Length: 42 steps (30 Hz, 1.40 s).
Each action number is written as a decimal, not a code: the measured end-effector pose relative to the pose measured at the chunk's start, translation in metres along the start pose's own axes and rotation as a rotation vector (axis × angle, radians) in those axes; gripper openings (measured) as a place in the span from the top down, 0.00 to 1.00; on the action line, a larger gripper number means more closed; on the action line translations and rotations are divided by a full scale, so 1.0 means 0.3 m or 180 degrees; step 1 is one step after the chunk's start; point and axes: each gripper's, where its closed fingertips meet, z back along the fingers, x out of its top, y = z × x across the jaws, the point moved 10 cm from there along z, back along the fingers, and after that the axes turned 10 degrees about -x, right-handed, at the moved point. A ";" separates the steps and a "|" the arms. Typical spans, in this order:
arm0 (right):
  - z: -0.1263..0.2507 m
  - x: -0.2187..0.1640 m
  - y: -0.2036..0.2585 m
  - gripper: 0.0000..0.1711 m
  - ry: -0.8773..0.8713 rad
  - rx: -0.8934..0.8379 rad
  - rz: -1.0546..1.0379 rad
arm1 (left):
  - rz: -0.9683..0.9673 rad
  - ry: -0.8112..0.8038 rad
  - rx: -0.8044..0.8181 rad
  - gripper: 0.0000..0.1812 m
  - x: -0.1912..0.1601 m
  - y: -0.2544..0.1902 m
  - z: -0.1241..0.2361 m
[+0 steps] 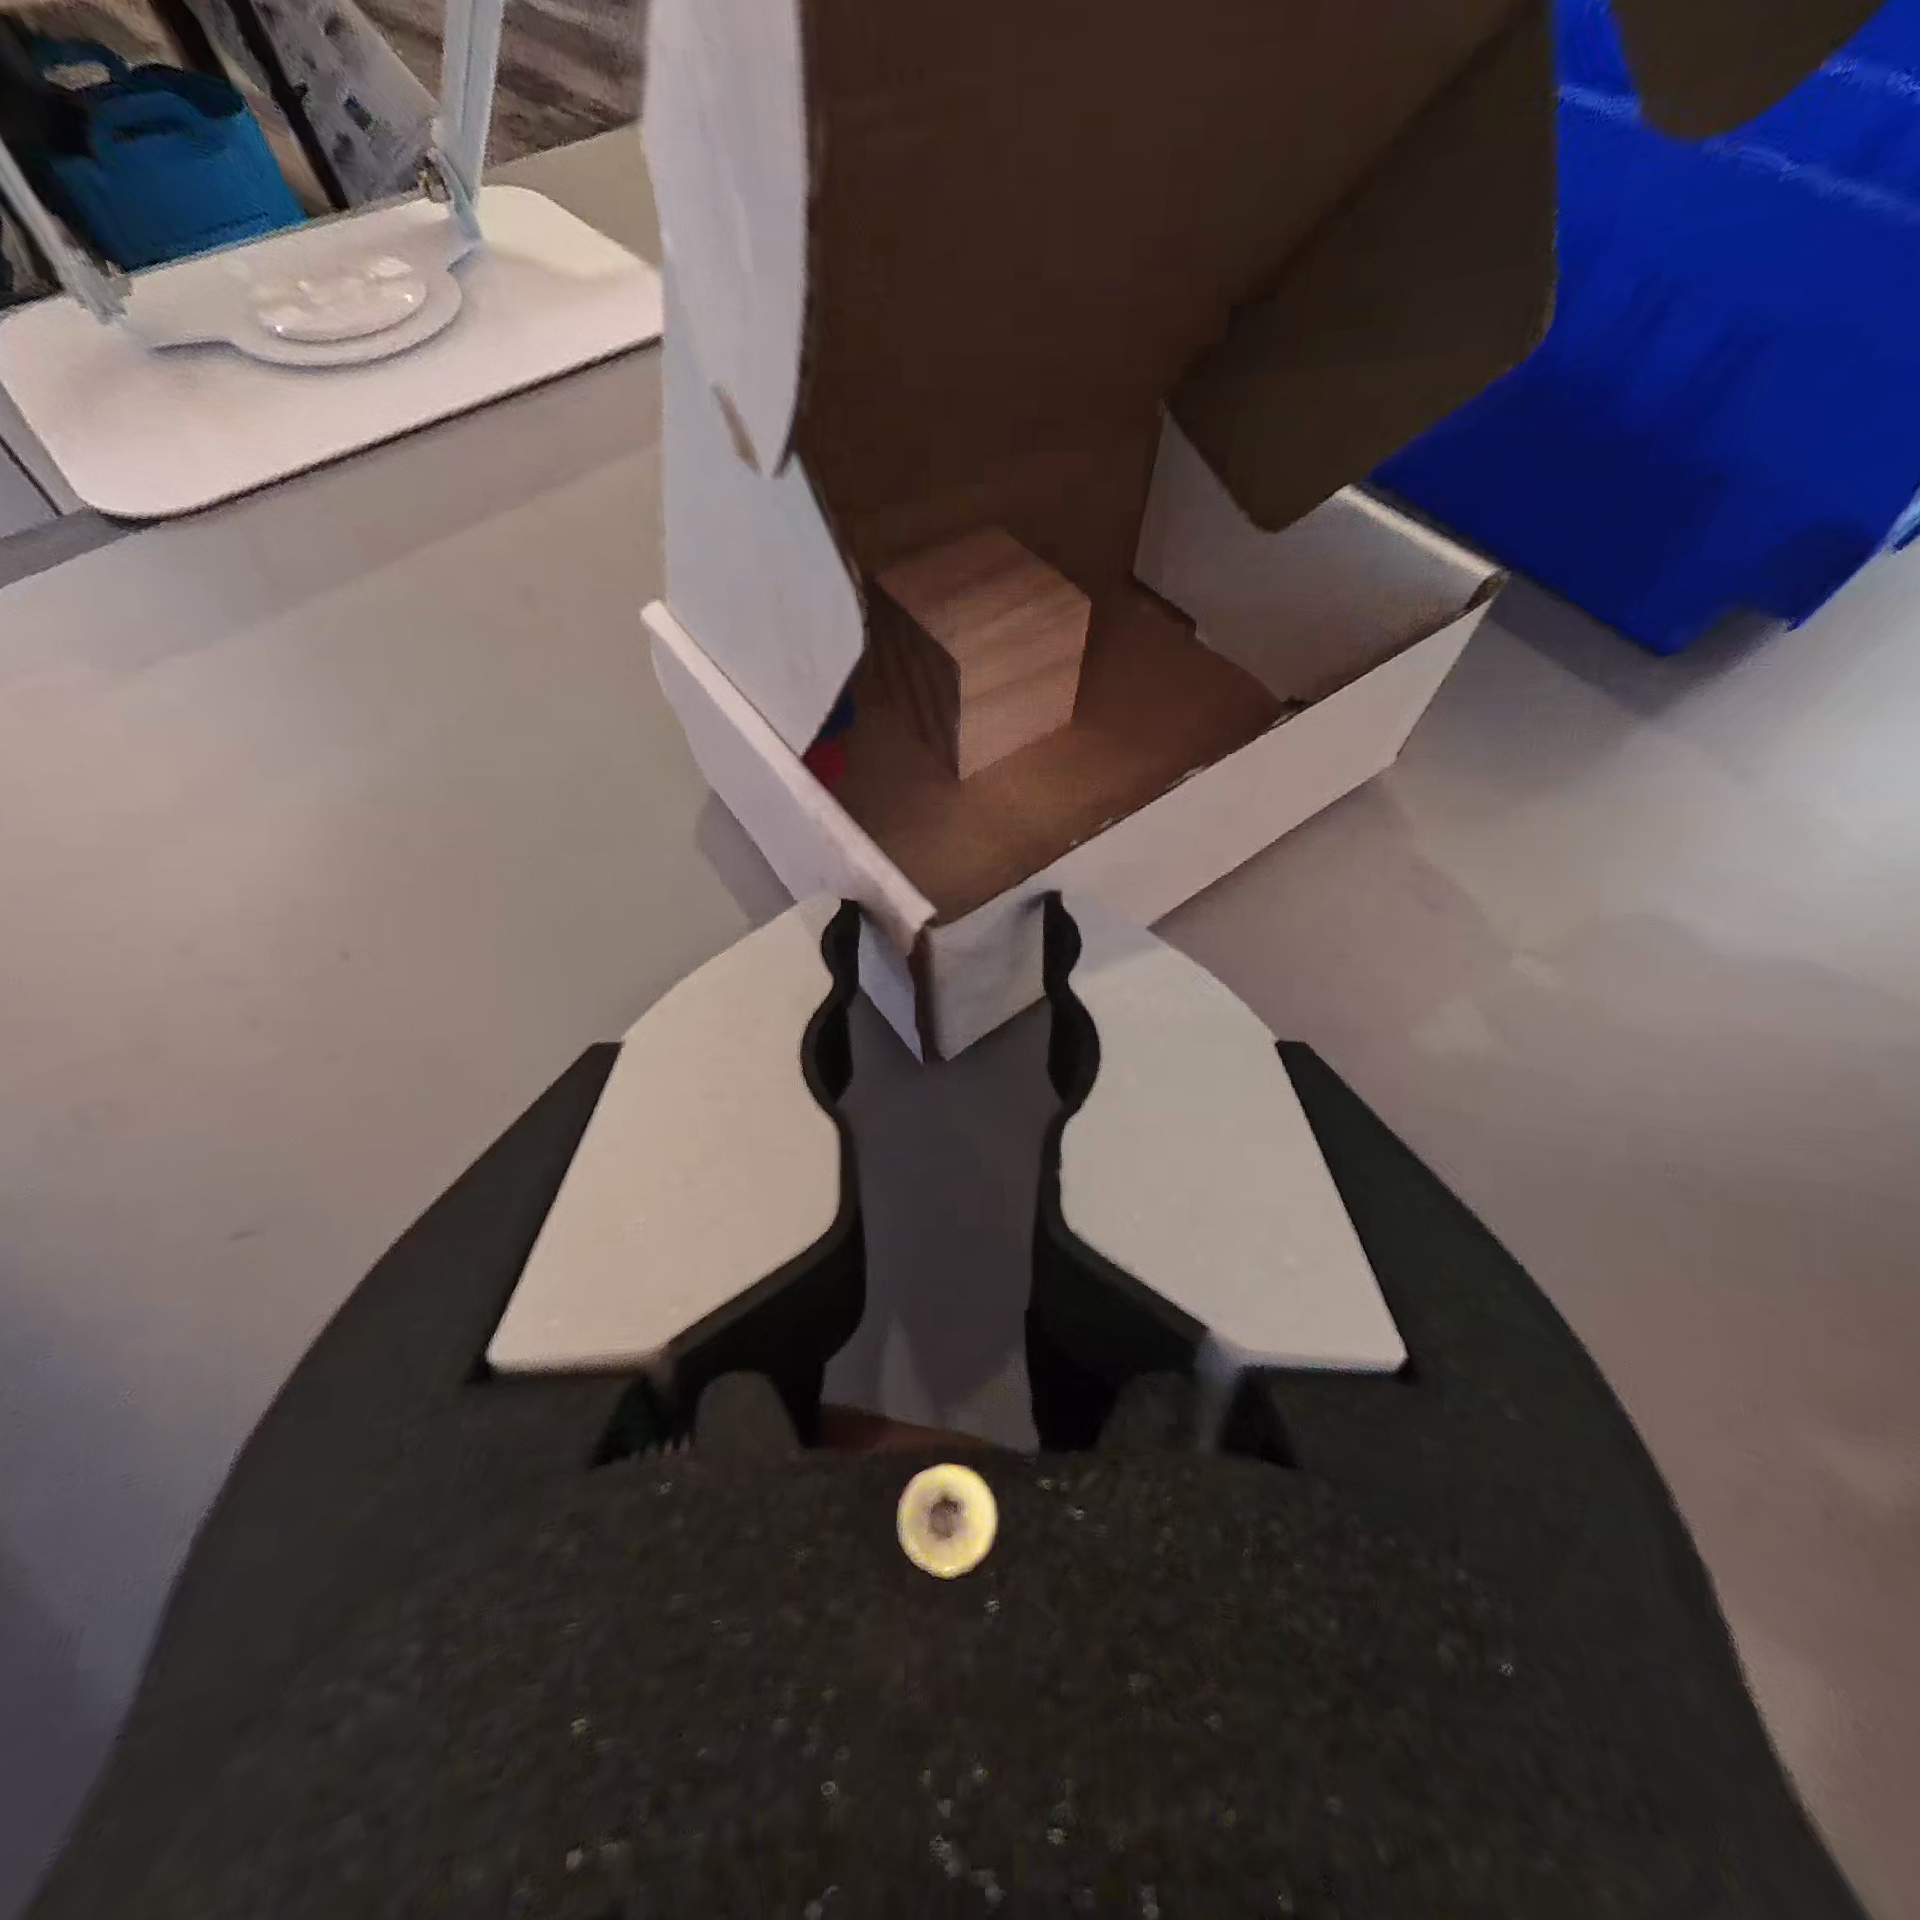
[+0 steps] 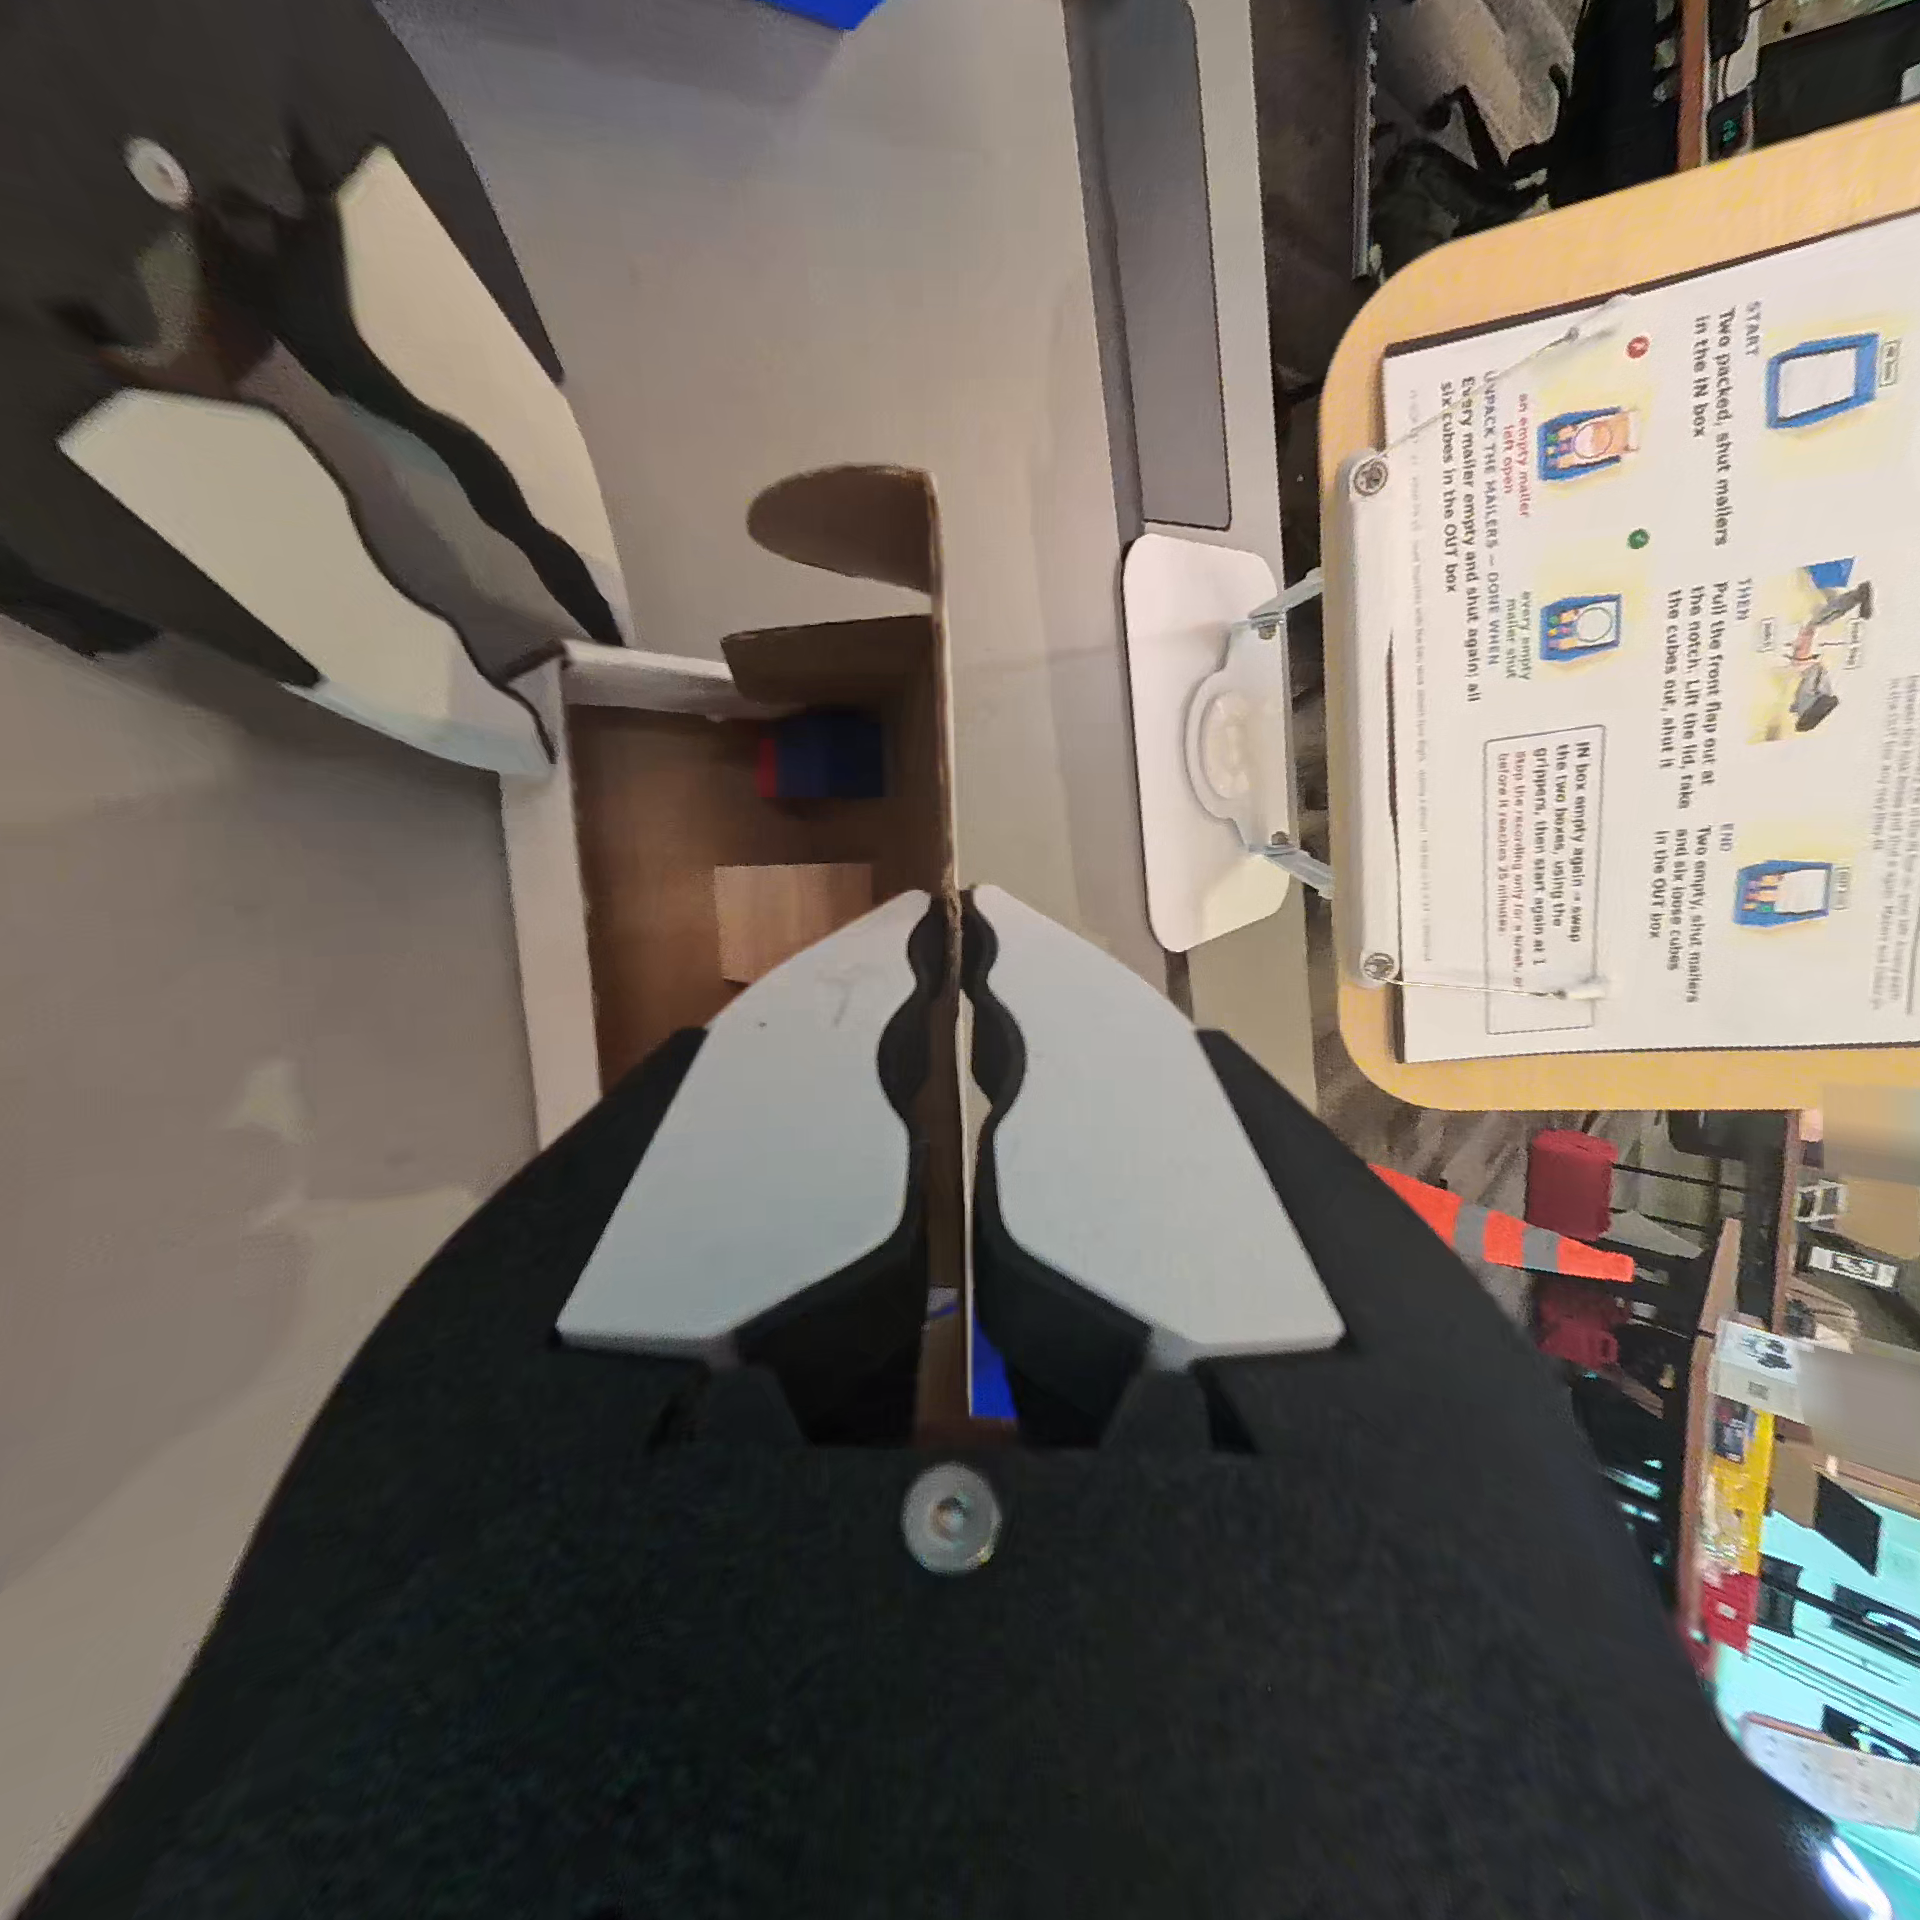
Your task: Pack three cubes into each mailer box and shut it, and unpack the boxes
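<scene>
A white mailer box (image 1: pixel 1226 821) with a brown inside stands open on the grey table. In it are a wooden cube (image 1: pixel 987 655) and, half hidden behind a side flap, a blue and a red cube (image 1: pixel 836 738). My left gripper (image 1: pixel 948 935) is shut on the box's near corner. My right gripper (image 2: pixel 951 904) is shut on the edge of the raised lid (image 2: pixel 920 675) and holds it upright. The right wrist view also shows the wooden cube (image 2: pixel 790 914), the blue cube (image 2: pixel 836 753), the red cube (image 2: pixel 767 767) and the left gripper (image 2: pixel 566 675) at the box corner.
A blue bin (image 1: pixel 1714 364) stands right behind the box. A white stand base (image 1: pixel 312 343) sits at the far left of the table and carries a board with a printed sheet (image 2: pixel 1662 675). Beyond the table edge are cluttered shelves and an orange cone (image 2: pixel 1496 1236). The grippers' ends are close to 12 cm from one another.
</scene>
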 end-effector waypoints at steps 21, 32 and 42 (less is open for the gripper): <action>-0.300 -0.052 -0.203 0.99 0.0306 -0.0064 0.0396 | -0.0629 0.0071 -0.0123 1.00 0.008 -0.005 -0.033; -0.661 0.023 -0.138 0.97 0.0788 0.0970 -0.0099 | -0.0243 0.0101 -0.0371 1.00 0.015 -0.046 -0.058; -0.719 0.057 -0.040 0.91 0.1043 0.1110 -0.0029 | -0.0244 0.0082 -0.0278 1.00 0.020 -0.108 -0.083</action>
